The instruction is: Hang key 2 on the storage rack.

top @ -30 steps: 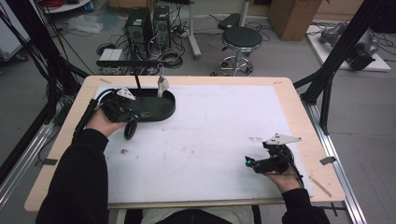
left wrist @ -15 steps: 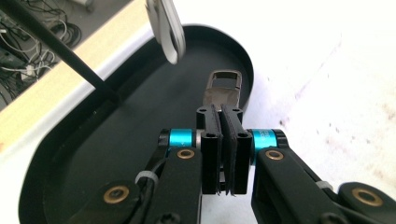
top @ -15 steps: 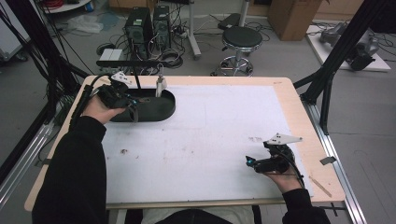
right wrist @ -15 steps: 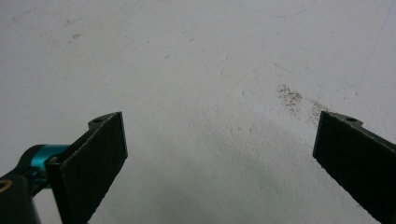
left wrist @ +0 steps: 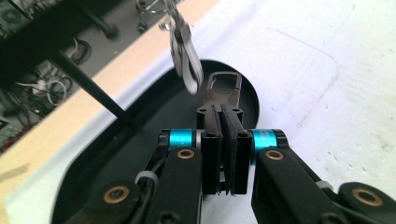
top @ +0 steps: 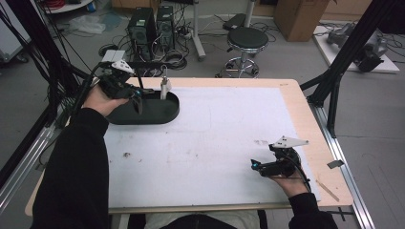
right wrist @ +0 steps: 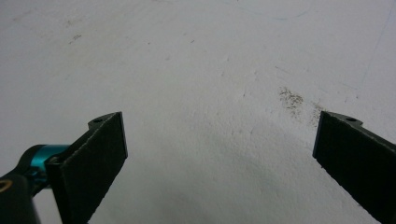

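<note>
The left gripper's fingers [left wrist: 223,140] are pinched shut on a dark metal snap hook [left wrist: 225,91], held above the black oval tray [left wrist: 116,154] near a hanging silver clip [left wrist: 185,56], probably to hook on. The right gripper [right wrist: 219,154] rests wide open and holds nothing, on the white surface [right wrist: 196,56].

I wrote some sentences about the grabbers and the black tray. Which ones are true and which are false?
1. The left gripper is shut on a dark clip. True.
2. The right gripper is squeezed shut. False: its jaws stand wide apart over the white mat.
3. The black tray is oval. True.
4. The right gripper holds a silver clip. False: it holds nothing; a silver clip hangs above the tray.
</note>
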`<act>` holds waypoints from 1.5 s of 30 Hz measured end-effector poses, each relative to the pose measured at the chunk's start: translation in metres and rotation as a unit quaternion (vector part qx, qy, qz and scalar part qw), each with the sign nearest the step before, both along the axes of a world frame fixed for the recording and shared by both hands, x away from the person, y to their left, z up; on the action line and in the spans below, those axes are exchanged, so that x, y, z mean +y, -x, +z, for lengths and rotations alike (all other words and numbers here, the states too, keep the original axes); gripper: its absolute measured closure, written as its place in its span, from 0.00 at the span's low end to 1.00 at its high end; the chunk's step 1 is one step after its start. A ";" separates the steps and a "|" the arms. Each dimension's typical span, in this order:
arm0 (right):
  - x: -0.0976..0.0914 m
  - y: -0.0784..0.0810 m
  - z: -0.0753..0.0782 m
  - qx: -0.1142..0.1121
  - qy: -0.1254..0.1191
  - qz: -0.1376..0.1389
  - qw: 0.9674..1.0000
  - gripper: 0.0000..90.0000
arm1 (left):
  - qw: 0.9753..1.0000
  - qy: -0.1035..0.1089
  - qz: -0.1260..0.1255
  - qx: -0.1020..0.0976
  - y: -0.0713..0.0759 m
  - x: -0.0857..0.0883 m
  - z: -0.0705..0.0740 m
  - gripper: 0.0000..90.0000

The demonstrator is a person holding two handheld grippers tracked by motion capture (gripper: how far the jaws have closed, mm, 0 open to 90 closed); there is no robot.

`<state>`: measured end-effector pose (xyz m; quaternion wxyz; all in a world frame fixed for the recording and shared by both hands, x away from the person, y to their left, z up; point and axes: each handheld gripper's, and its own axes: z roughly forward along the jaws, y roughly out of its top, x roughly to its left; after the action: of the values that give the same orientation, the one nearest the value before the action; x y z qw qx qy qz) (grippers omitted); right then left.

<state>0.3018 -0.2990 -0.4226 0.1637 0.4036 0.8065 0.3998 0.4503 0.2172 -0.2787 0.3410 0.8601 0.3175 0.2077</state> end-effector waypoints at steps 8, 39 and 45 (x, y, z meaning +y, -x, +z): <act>-0.002 0.000 0.000 -0.001 -0.003 -0.001 1.000 0.03 | 0.999 0.019 0.023 -0.021 -0.016 0.008 0.016 0.96; -0.005 0.000 -0.002 -0.002 -0.004 -0.008 1.000 0.02 | 0.994 -0.043 0.089 -0.041 -0.033 0.001 0.006 0.95; -0.006 0.000 -0.002 -0.004 -0.005 -0.007 1.000 0.02 | 0.994 -0.058 0.086 -0.035 -0.036 -0.007 0.000 0.95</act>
<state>0.3020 -0.3053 -0.4243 0.1682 0.4085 0.8010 0.4040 0.4860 0.2104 -0.2783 0.2825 0.8399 0.3659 0.2843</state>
